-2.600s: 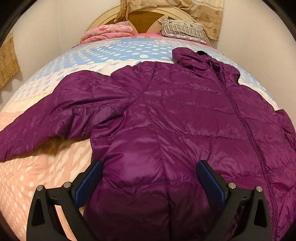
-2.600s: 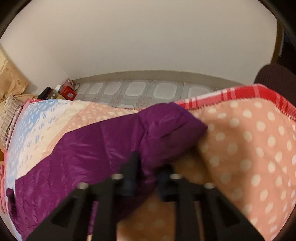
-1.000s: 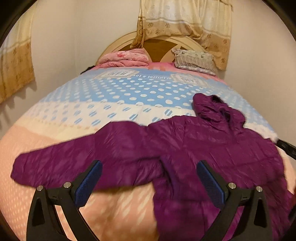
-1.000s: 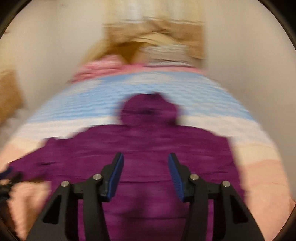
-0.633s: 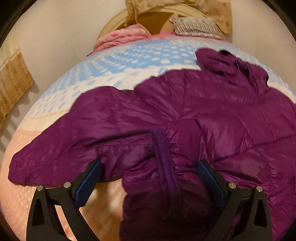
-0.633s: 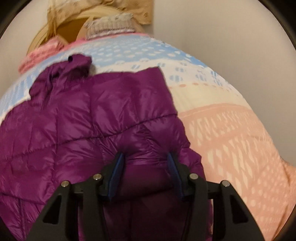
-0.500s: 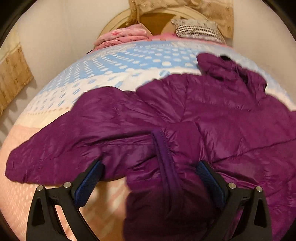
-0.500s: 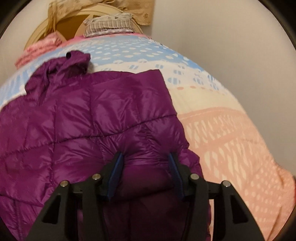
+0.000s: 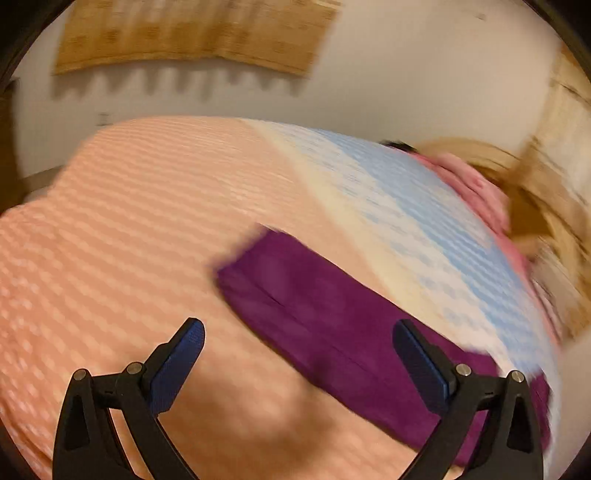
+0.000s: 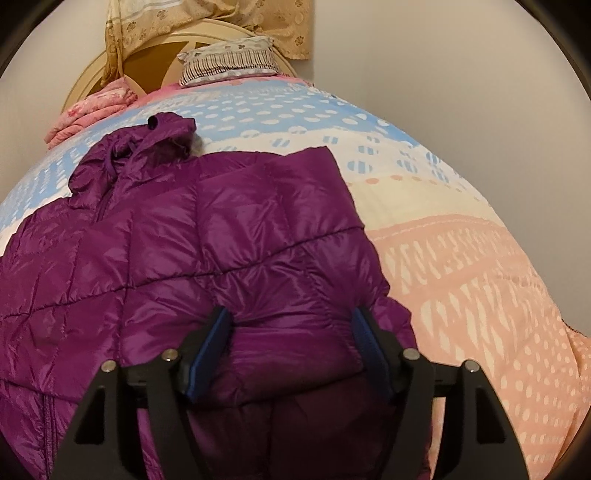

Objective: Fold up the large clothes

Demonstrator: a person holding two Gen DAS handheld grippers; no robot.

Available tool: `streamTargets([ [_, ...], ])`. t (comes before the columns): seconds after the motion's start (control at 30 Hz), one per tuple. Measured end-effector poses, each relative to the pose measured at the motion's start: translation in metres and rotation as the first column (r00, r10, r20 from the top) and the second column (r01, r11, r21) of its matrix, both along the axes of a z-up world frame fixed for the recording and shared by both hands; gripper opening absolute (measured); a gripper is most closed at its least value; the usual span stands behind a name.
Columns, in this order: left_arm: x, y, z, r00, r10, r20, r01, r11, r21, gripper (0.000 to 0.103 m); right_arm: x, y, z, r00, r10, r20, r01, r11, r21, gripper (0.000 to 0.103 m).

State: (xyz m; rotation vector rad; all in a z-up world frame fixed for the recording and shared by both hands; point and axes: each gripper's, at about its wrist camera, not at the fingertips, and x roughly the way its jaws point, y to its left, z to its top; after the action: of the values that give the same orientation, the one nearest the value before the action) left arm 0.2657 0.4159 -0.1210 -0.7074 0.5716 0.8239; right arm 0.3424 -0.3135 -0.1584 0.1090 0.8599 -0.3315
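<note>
Jacket: purple puffer jacket (image 10: 207,251) spread on the dotted bedspread (image 10: 461,280), one sleeve folded across its body.
Right gripper (image 10: 291,336): jaws just widened, folded sleeve between them.
Left gripper (image 9: 299,354): jaws wide, empty.

Bedroom, plain off-white walls (image 10: 443,92), warm indoor light. Bed fills most of both views; bedspread (image 10: 461,277) dotted, w/ bands of peach, cream and light blue, pink strip at the head end. Rounded cream headboard (image 10: 110,74) w/ brown inset against the far wall. Beige floral curtain (image 10: 221,18) hangs above it. Striped pillow (image 10: 229,62) at the head, folded pink blanket (image 10: 92,110) to its left. Left wrist view blurred: tan curtain (image 9: 192,37) on the side wall, casting a jagged shadow below.
</note>
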Motion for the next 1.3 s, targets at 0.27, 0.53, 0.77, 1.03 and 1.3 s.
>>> streamTargets([
  [0.27, 0.017, 0.03, -0.046, 0.999, 0.045, 0.007, -0.042, 0.981, -0.188, 0.101, 0.003, 0.008, -0.003, 1.0, -0.004, -0.016, 0.004, 0.999, -0.051, 0.072],
  [0.53, 0.028, 0.028, -0.06, 0.994, -0.049, 0.093, 0.066, 0.98, -0.188, 0.01, 0.006, 0.01, -0.006, 1.0, -0.009, -0.029, 0.007, 0.997, -0.074, 0.074],
  [0.77, 0.038, 0.023, -0.037, 0.985, -0.116, 0.127, 0.126, 0.989, -0.079, 0.004, 0.006, 0.01, -0.006, 1.0, -0.007, -0.028, 0.005, 0.997, -0.071, 0.074],
  [1.03, 0.087, -0.076, 0.079, 0.885, -0.405, 0.229, 0.351, 0.904, 0.244, 0.003, 0.006, 0.009, -0.008, 1.0, -0.001, -0.021, 0.0, 0.999, -0.052, 0.076],
  [1.3, 0.119, -0.292, 0.149, 0.543, -0.815, 0.201, 0.667, 0.564, 0.486, 0.003, 0.003, 0.005, -0.007, 1.0, 0.005, -0.004, -0.006, 1.0, -0.014, 0.077],
])
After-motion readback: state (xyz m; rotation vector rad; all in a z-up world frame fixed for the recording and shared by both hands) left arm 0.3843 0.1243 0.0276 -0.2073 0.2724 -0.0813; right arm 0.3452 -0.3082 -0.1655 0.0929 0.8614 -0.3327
